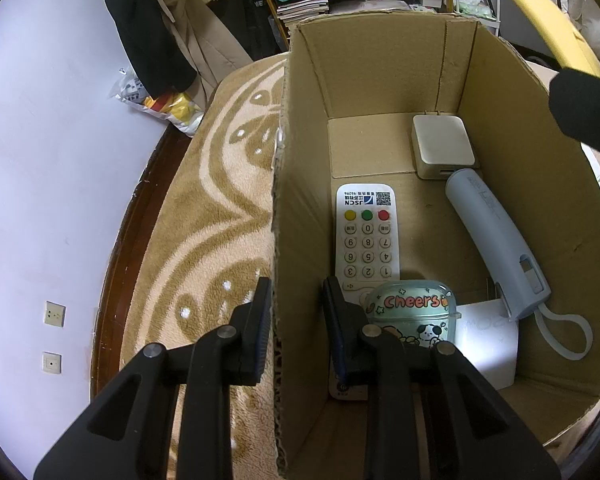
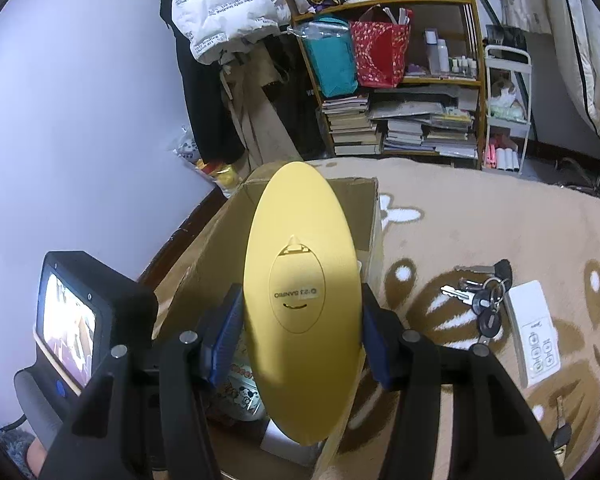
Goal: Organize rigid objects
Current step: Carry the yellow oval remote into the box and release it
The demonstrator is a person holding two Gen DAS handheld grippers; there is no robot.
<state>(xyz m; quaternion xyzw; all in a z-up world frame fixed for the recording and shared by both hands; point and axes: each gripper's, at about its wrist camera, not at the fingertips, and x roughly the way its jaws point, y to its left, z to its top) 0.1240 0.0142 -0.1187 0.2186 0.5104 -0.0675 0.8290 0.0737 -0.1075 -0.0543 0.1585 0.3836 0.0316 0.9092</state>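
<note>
Fingers (image 2: 228, 332) of the right gripper (image 2: 302, 334) pinch a yellow oval object (image 2: 300, 304) by its two long edges, its long axis pointing straight ahead from them over the cardboard box (image 2: 204, 260); its near end is cut off behind the fingers and its upper face is hidden. Left gripper (image 1: 296, 322) fingers (image 1: 260, 320) straddle the near-left box wall (image 1: 296, 200), spread, one outside over the blanket (image 1: 220, 220), one inside beside the "Cheers" case (image 1: 412, 312), which partly covers the white remote (image 1: 366, 236) lying lengthwise ahead.

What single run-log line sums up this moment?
left gripper: astride box wall, open | right gripper: shut on yellow oval item | boxed: remote
</note>
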